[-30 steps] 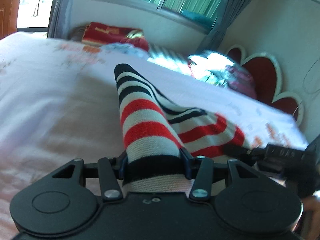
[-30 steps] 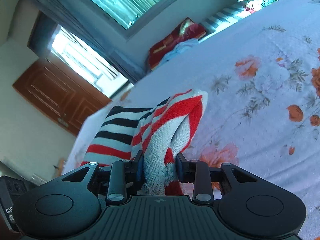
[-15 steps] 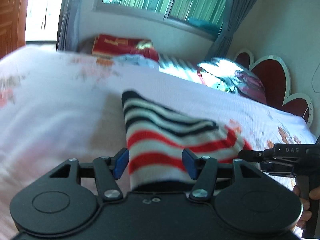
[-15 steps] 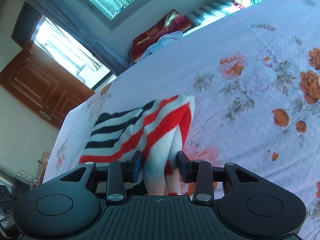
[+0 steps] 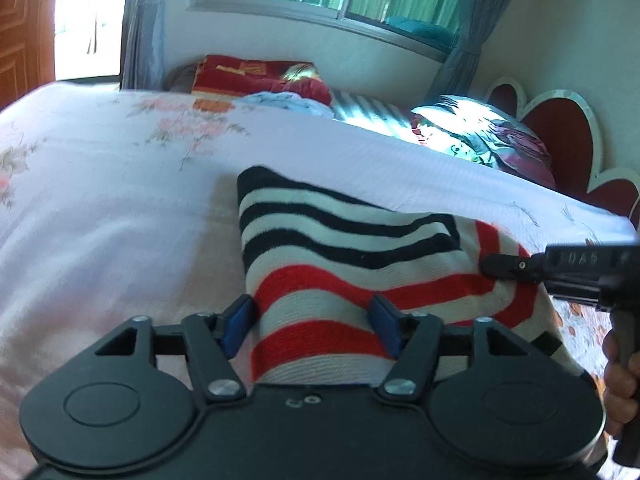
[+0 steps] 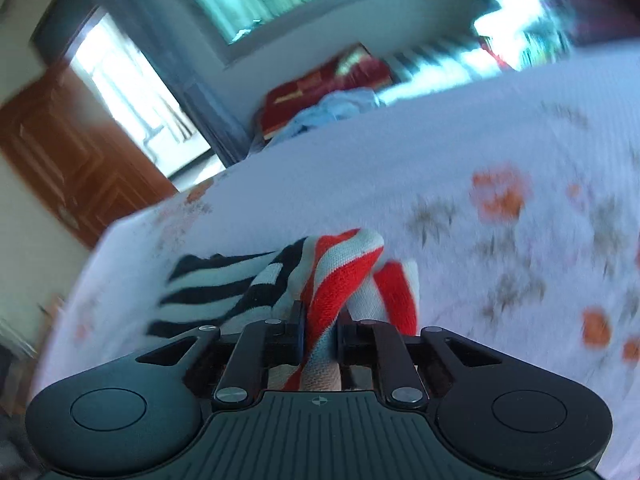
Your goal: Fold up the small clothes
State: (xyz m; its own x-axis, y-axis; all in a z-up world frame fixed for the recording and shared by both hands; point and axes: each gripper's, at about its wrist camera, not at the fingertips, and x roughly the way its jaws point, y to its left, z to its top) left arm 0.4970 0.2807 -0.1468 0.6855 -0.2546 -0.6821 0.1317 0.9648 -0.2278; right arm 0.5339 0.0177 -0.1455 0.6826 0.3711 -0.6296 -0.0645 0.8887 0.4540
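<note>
Only "DAS" reads on the right gripper (image 5: pixel 490 266) gripping the striped garment (image 5: pixel 360 248).

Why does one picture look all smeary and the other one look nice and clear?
Right wrist view: the flowered bedsheet and the doorway are smeared by motion blur, while the right hand-held gripper and the pinched striped sweater stay fairly sharp. Left wrist view: mostly crisp, stripes clear, though sunlight glares white on the pillows and the fisheye bends the window frame.
</note>
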